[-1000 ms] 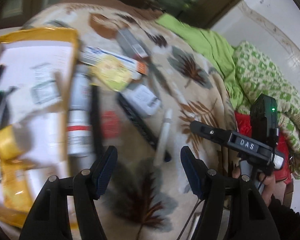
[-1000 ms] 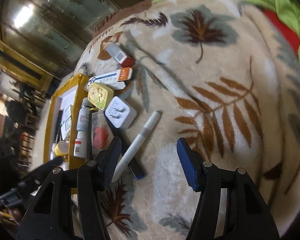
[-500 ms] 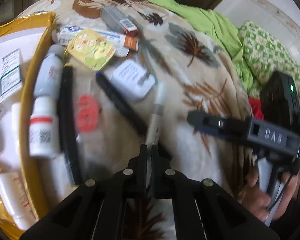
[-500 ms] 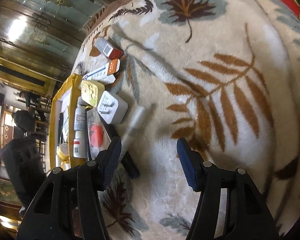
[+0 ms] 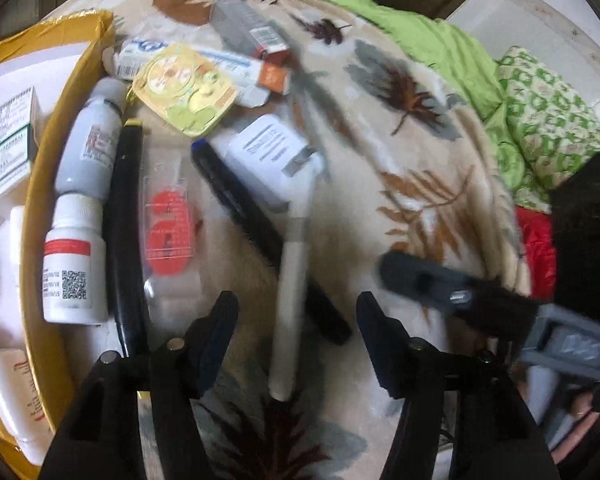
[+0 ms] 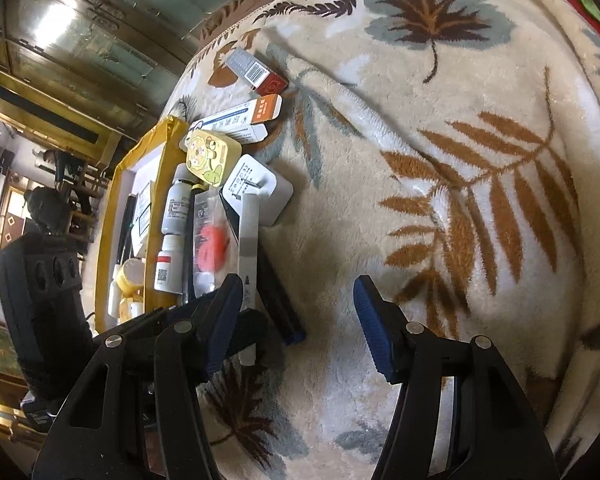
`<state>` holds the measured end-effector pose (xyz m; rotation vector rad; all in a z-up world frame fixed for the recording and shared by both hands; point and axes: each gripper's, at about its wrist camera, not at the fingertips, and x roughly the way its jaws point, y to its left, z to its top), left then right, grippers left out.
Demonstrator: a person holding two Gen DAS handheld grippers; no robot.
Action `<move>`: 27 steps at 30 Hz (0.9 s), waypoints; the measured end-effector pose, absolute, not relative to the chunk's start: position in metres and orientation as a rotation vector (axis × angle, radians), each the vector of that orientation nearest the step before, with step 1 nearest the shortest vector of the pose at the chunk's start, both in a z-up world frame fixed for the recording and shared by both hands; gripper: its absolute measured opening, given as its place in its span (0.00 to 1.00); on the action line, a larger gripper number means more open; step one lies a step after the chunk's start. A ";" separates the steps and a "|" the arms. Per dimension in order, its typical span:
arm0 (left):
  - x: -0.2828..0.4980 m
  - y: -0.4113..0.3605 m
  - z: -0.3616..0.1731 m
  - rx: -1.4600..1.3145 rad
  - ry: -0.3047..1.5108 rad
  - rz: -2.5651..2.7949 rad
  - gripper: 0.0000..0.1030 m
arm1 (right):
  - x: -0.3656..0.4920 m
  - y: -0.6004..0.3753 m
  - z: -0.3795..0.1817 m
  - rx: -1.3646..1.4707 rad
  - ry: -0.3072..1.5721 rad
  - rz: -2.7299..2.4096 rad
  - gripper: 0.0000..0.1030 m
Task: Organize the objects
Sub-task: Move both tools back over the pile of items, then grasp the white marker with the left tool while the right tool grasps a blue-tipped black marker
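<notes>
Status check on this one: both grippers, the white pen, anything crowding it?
Left gripper opening, white pen lying loose between its jaws. Right gripper open, empty. Black marker crosses under the pen; white charger at its far tip.

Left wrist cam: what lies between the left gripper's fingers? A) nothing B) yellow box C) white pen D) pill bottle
C: the white pen lies on the blanket with its near end between the fingers of the left gripper, whose jaws are opening and whose pads stand clear of it.
</notes>
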<state>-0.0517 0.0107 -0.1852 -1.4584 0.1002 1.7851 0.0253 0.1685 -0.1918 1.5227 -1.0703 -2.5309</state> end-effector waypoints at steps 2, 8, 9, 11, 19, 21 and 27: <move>-0.053 0.005 -0.187 -1.433 0.094 1.813 0.33 | 0.025 0.170 -0.192 1.519 -1.080 -2.532 0.57; -0.047 -0.009 -0.188 -1.445 0.063 1.751 0.10 | 0.021 0.169 -0.197 1.537 -1.083 -2.513 0.57; -0.045 -0.014 -0.188 -1.452 0.062 1.748 0.10 | 0.021 0.168 -0.197 1.537 -1.078 -2.508 0.57; -0.043 -0.029 -0.186 -1.472 0.036 1.735 0.10 | 0.018 0.164 -0.195 1.536 -1.026 -2.501 0.57; -0.043 -0.067 -0.184 -1.514 -0.042 1.777 0.10 | -0.002 0.112 -0.195 1.451 -0.531 -2.606 0.56; -0.040 -0.066 -0.188 -1.522 -0.013 1.778 0.10 | -0.009 0.097 -0.202 1.493 -0.437 -2.584 0.49; -0.034 -0.062 -0.191 -1.509 0.041 1.780 0.10 | -0.007 0.059 -0.207 1.576 -0.040 -2.724 0.32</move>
